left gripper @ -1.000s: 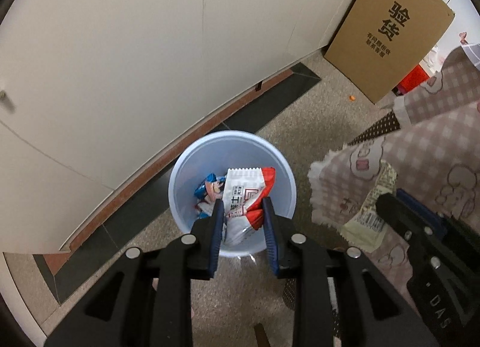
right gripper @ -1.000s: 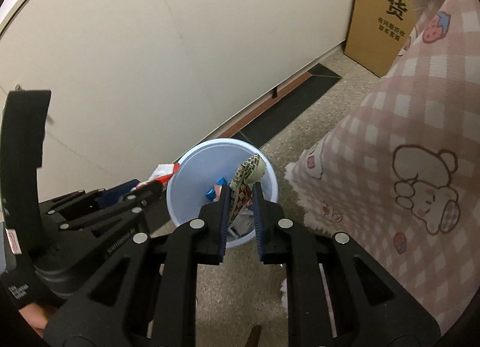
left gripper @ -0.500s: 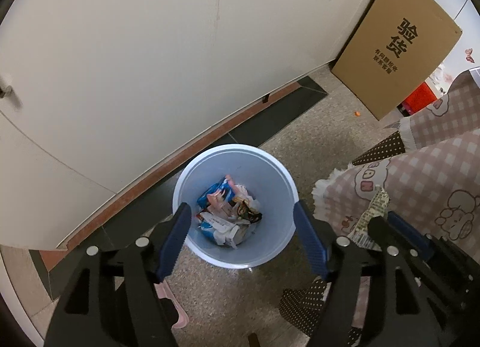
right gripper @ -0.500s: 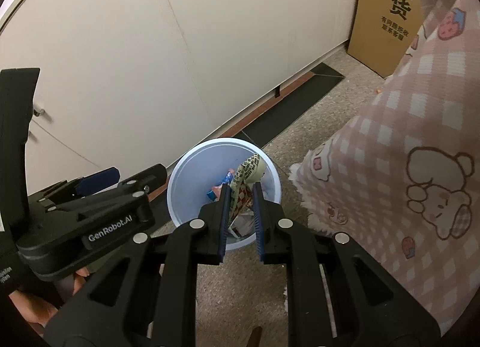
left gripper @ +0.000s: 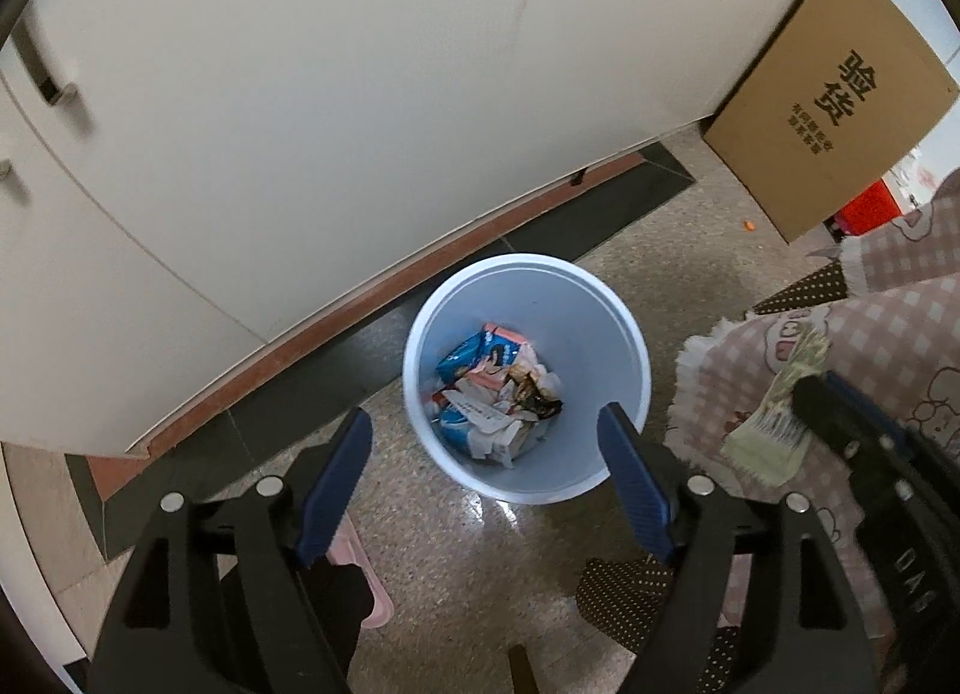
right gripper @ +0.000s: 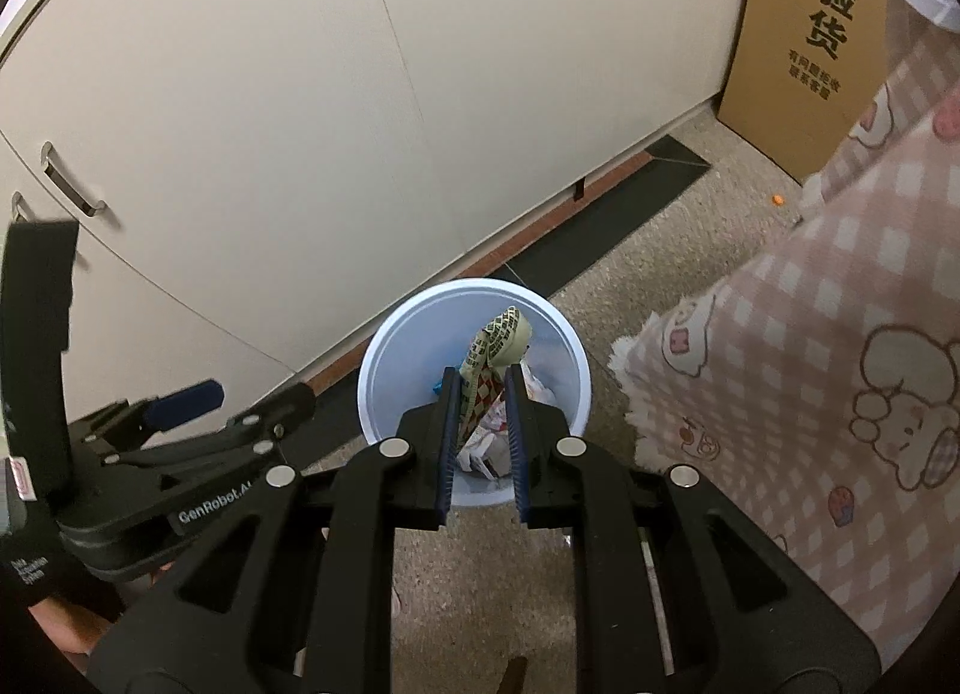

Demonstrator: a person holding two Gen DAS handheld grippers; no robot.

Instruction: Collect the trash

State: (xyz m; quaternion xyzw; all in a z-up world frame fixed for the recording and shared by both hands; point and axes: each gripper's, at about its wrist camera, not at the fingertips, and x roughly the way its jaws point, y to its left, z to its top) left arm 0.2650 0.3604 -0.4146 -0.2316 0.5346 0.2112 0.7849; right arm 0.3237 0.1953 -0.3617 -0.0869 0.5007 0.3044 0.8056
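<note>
A pale blue bin [left gripper: 624,328] stands on the floor by the cabinets, with several wrappers [left gripper: 498,394] inside. My left gripper [left gripper: 486,448] is open and empty, held above the bin's near rim. My right gripper [right gripper: 483,388] is shut on a yellow-green wrapper [right gripper: 501,340] and holds it over the bin [right gripper: 390,352]. The same wrapper [left gripper: 774,418] and the right gripper's fingers [left gripper: 840,424] show at the right of the left wrist view. The left gripper [right gripper: 198,412] shows at the left of the right wrist view.
White cabinet doors [left gripper: 360,94] run along the back. A cardboard box [left gripper: 834,94] leans at the far right. A pink checked cloth with bears [right gripper: 840,364] hangs at the right, close to the bin. A pink slipper [left gripper: 366,592] lies on the floor.
My left gripper opened and dropped the red and white wrapper into the bin, then rose. My right gripper stayed shut on the yellow-green wrapper over the bin.
</note>
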